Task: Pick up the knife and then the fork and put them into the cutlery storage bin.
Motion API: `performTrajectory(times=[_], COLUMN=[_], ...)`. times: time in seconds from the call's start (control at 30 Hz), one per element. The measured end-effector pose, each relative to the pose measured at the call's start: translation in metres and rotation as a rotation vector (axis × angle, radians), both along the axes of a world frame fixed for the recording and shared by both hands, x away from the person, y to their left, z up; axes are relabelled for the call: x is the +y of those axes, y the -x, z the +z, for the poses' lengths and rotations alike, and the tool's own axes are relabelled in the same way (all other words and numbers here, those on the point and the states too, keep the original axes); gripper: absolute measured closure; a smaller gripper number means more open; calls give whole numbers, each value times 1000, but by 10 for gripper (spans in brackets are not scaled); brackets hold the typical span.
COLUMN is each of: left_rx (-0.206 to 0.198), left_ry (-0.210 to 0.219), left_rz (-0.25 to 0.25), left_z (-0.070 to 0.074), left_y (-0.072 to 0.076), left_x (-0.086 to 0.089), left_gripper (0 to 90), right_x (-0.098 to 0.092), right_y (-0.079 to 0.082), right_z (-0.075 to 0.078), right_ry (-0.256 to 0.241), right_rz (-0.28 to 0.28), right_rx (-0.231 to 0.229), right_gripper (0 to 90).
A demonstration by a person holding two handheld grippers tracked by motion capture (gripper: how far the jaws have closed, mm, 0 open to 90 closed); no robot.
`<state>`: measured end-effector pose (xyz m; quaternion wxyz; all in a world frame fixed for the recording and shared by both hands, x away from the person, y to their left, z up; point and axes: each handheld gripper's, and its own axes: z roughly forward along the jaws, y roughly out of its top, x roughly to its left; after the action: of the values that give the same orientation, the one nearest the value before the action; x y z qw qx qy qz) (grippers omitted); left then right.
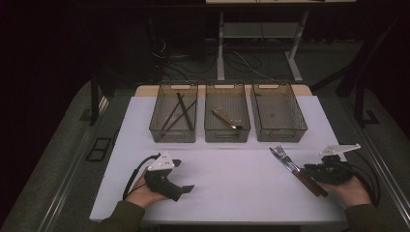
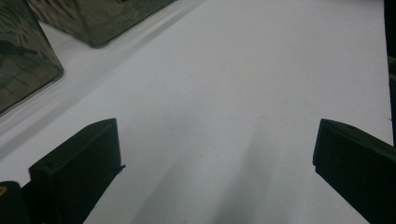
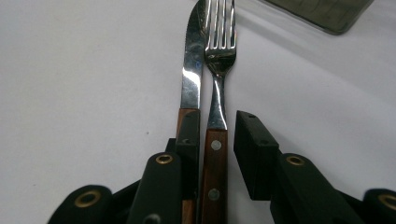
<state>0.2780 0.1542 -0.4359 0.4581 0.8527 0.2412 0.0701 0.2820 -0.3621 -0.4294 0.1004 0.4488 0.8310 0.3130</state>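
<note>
Two wood-handled steel pieces, knife [image 3: 190, 70], fork [image 3: 218, 70], smooth white table [image 3: 84, 84]

we are seeing a knife [image 3: 191, 70] and a fork [image 3: 218, 51] lying flat and side by side on the white table [image 1: 232, 179], just beside each other, in front of the rightmost bin [image 1: 278, 112] and apart from it. both are showing shiny metal tops and riveted brown wooden handles. their metal ends are pointing toward that bin, and their handles are pointing away from it.
</note>
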Motion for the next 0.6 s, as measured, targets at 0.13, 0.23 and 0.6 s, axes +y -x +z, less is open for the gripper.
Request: performTrajectory(times=[0.13,0.23,0.6], left_rx=[0,-1,0], left_ry=[-3,-3,-2], left_rz=[-2,-2,0], left_z=[0,0,0], left_y=[0,0,0], left_x=[0,0,0], left_gripper=[1,1,1], right_x=[2,4,7], right_y=[-2,-3,-3], right_z=[-2,-4,-6], right_ry=[12,26,113], right_rz=[1,13,38], right_rx=[2,7,33], right_gripper=[722,726,729])
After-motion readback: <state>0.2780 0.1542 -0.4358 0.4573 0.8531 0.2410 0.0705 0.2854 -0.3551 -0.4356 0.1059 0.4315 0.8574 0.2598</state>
